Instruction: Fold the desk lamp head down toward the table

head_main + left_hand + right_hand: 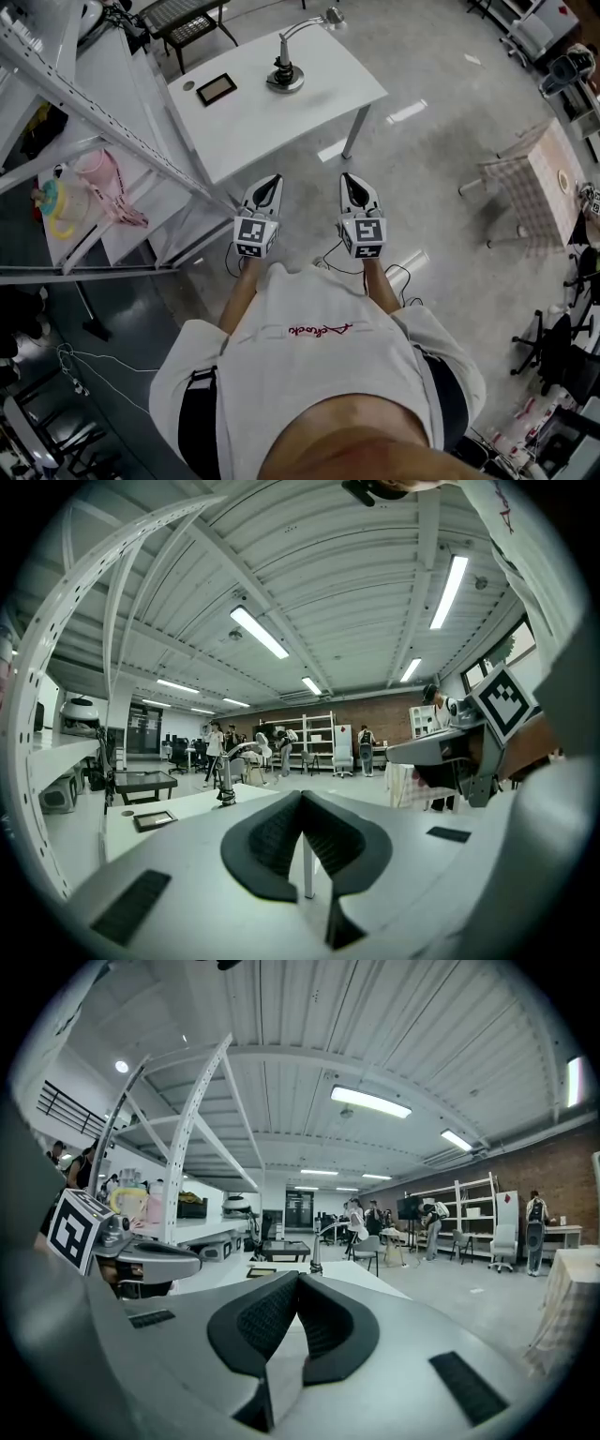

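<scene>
Black-padded and empty, the left tool (300, 799) had its jaws pressed together with nothing between them. The right tool (295, 1283) was the same, closed on nothing. Both were held side by side close to the person's chest, pointing roughly level toward the white worktop (319, 98), over bare floor (422, 187) and well apart from the worktop's near edge.

On the far part of that worktop stood the desk lamp (284, 73), upright on its round base. Its curved neck arched up and away, and the lamp head (333, 16) was raised at the end. A dark tablet (216, 88) lay beside the base.

Judging from this, the fold had not begun: no tool was near the lamp and the head was not lowered. The whole task was left to do: approach, take hold of the neck or head, and bend it down toward the worktop.
</scene>
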A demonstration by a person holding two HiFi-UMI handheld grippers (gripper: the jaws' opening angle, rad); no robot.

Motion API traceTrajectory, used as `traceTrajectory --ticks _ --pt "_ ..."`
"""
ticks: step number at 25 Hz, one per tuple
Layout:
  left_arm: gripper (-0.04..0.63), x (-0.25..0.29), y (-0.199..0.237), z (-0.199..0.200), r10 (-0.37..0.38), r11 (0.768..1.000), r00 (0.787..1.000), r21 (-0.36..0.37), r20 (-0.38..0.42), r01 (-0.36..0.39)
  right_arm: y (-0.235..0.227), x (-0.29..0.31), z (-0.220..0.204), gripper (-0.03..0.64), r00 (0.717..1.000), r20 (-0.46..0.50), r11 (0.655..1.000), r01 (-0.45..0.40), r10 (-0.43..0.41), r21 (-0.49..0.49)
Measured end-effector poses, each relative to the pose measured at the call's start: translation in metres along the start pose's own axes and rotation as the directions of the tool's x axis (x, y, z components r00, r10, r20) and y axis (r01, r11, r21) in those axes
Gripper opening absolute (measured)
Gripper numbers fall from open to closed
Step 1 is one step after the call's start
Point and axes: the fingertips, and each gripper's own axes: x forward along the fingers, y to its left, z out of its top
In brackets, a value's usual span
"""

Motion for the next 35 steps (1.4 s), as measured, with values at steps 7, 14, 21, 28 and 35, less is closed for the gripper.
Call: traceTrajectory --ticks 7,14,21,28,35 --pt "0.025 0.005 -0.015 -0.002 0.027 1.000 1.000 -0.006 -0.007 -0.027 -0.008 -0.003 -0.004 0.026 0.999 -0.009 0.999 -0.040 0.040 0.002" --pt "0.025 0.006 -0.030 -0.009 0.059 0.998 0.998 -0.012 -0.019 -0.059 -0.011 -0.006 -0.014 0.026 0.996 -0.022 0.996 -0.089 0.089 0.004" --pt "0.025 0.011 -0.041 -0.011 0.083 0.996 0.996 -0.013 -0.024 -0.083 -0.021 -0.009 -0.019 0.026 0.993 -0.018 0.993 -0.114 0.114 0.011" --pt "0.025 0.021 -0.045 -0.014 0.100 0.995 0.995 -0.010 -0.023 -0.100 -0.031 -0.006 -0.021 0.026 0.991 -0.013 0.991 -0.135 0.135 0.001" --pt "0.025 0.033 -0.050 -0.010 0.107 0.994 0.994 -0.001 -0.020 -0.107 -0.042 -0.001 -0.022 0.026 0.988 -0.009 0.988 -0.155 0.155 -0.008"
